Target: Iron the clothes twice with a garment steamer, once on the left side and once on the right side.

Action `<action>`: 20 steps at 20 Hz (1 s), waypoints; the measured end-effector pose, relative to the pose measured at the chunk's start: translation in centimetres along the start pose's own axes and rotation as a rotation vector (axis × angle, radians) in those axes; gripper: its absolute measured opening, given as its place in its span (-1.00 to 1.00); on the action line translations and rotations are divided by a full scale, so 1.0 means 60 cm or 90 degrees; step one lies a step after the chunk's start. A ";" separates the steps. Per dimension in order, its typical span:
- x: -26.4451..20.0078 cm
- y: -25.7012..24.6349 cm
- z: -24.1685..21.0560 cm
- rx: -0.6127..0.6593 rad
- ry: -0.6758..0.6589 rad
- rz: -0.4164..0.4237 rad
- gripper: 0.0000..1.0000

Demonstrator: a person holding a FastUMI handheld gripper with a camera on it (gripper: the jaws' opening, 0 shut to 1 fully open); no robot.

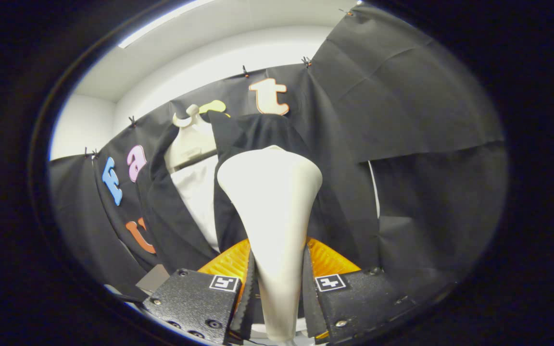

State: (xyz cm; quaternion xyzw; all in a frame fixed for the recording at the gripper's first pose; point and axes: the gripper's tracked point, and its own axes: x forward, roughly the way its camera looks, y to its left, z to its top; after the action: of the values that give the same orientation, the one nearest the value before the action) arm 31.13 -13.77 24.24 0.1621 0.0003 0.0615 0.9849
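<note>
The gripper is clamped on the steamer, both fingers squeezing its narrow handle so the wide head stands just ahead of them, facing the clothes. Right beyond the head hangs the dark jacket, its right front panel apparently under the head. Further left, a white shirt shows on the dummy, which keeps the cloth hanging flat.

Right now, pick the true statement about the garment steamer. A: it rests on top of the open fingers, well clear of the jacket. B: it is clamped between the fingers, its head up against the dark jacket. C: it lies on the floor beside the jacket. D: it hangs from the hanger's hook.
B: the fingers press on both sides of the garment steamer handle, and its wide head sits against the dark jacket on the hanger.
</note>
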 end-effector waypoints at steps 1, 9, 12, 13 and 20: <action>0.014 0.007 0.020 -0.002 -0.005 0.011 -0.11; 0.118 0.053 0.046 -0.041 -0.002 0.031 -0.11; 0.129 0.040 0.015 -0.040 0.022 0.026 -0.11; 0.132 0.037 0.009 -0.041 0.021 0.023 -0.11; 0.134 0.019 -0.044 -0.037 0.042 0.013 -0.11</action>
State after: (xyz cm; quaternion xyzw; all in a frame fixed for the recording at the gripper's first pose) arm 38.89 -10.86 22.24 0.1317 0.0292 0.0770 0.9879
